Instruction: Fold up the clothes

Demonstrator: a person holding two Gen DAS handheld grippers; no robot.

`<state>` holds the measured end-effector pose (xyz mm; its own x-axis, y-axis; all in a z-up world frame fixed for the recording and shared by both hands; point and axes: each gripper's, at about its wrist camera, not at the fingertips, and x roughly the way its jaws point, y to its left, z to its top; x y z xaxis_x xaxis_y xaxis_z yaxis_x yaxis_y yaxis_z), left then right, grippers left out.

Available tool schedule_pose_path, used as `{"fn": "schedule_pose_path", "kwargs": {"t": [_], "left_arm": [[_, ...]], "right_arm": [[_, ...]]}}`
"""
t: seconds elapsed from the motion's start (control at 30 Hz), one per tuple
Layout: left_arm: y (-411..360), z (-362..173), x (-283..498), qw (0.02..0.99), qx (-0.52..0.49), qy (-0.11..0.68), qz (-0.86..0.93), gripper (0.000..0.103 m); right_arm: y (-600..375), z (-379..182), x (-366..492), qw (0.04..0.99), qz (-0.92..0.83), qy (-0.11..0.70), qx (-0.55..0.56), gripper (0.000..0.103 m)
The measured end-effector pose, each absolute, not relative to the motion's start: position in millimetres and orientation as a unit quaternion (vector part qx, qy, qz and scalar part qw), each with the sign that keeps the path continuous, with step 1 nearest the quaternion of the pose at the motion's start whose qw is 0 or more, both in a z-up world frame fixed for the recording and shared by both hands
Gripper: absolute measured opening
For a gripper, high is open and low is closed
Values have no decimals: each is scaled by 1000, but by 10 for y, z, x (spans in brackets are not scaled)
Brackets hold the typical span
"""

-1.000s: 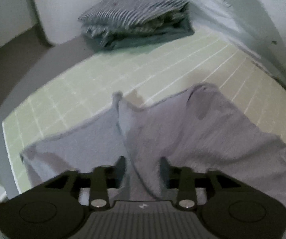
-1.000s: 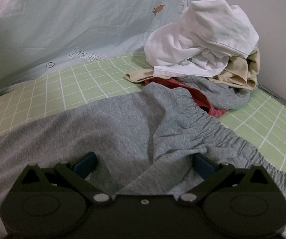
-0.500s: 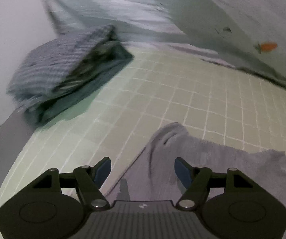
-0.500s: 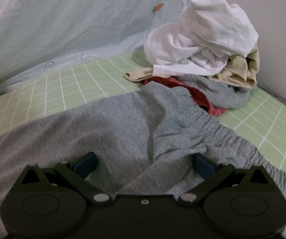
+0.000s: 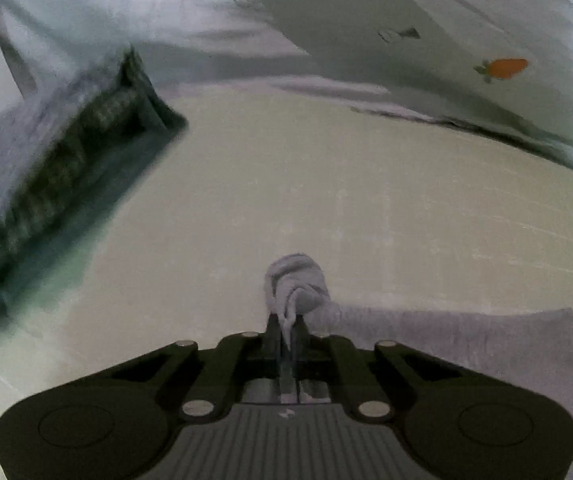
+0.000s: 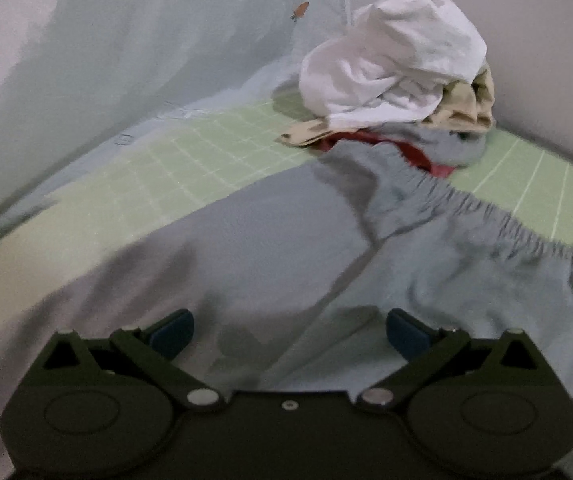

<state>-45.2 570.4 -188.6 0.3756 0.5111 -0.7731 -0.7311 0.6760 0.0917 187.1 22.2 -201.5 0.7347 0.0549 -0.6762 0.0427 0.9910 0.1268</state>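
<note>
The green checked bed sheet (image 6: 190,160) covers the middle of both views; its grid lines are sharp at the right of the right wrist view and smeared by blur in the left wrist view. A pale blue printed cloth (image 6: 146,40) rises behind it across the upper part of both frames, with a small orange carrot print (image 5: 504,68) at the upper right of the left wrist view.

The grey trousers (image 6: 366,248) lie spread over the lower half of the right wrist view, the gathered waistband running toward the right edge. In the left wrist view the same grey fabric occupies the lower right, with one bunched end at lower centre.

An unsorted clothes pile (image 6: 394,68), white on top over beige, red and grey pieces, sits at the upper right of the right wrist view, touching the trousers' far edge. A folded striped stack (image 5: 46,160), badly blurred, fills the left of the left wrist view.

The left gripper (image 5: 286,328) is clamped tight on the bunched end of the trousers. The right gripper (image 6: 288,330) stands with jaws spread wide over the trousers, holding nothing.
</note>
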Motion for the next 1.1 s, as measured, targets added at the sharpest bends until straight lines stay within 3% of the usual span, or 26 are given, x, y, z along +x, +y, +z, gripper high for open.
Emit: {"fn": "schedule_pose_path", "kwargs": {"t": [0.23,0.33,0.4,0.47,0.8,1.03,1.07,1.1], "left_arm": [[6376,-1684,-302,815,-162,348,433,5],[6474,-1658,-184,805,-143,353,455,15],[6476,-1625,-180,797,-135,352,473,53],[6449,-1604,-250,795,-143,347,477,69],[6127,-1802,-1085,721,-228,399,518,69],[5835,-1873,-1540,704,-306,366,527,69],[5814,-1884,-1531,707,-307,360,526,67],[5801,-1895,-1510,706,-307,357,529,55]], "right_arm": [[469,-1855,1624,931,38,352,85,103],[498,-1838,1568,931,45,353,80,103],[521,-1839,1529,930,48,356,72,103],[532,-1839,1493,930,54,358,60,103],[731,-1869,1363,924,89,370,29,103],[844,-1917,1329,917,108,383,36,103],[865,-1930,1323,915,111,386,37,103],[887,-1942,1317,913,115,389,39,103]]}}
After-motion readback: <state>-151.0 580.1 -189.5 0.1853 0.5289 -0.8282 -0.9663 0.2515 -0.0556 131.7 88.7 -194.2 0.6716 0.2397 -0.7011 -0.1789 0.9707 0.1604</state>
